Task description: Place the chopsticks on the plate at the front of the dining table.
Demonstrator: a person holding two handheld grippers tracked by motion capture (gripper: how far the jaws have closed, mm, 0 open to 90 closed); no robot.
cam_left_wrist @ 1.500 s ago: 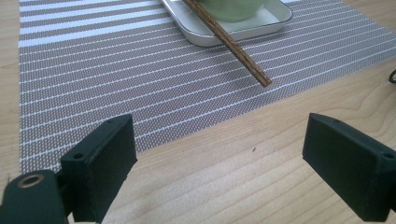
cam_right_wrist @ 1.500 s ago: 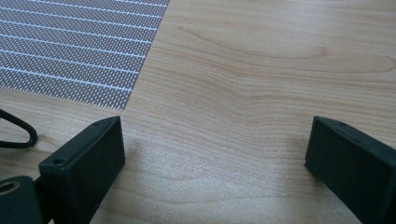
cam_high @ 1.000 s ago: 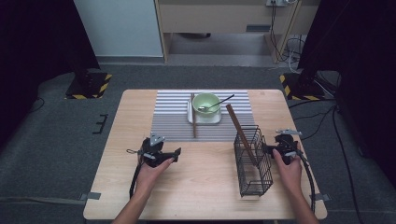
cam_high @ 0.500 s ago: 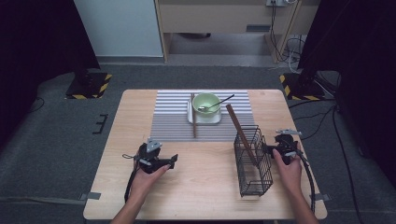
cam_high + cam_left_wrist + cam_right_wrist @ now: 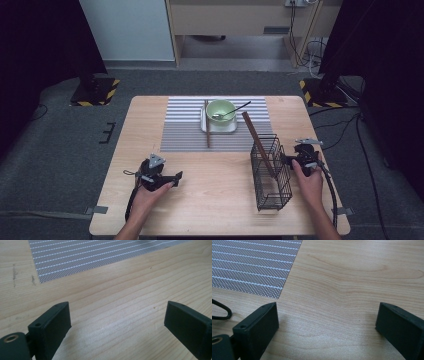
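Left claw (image 5: 176, 176), jaws wide and empty, has drifted back toward the tabletop (image 5: 220, 200) near edge, away from the mat (image 5: 185, 130); right claw (image 5: 287, 160), also wide and empty, waits beside the wire basket (image 5: 272, 175), so the reach looks unstarted.

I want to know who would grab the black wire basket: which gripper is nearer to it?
Right. The right gripper sits just beside the black wire basket, at its right side. The left gripper is well off to the basket's left, across bare table.
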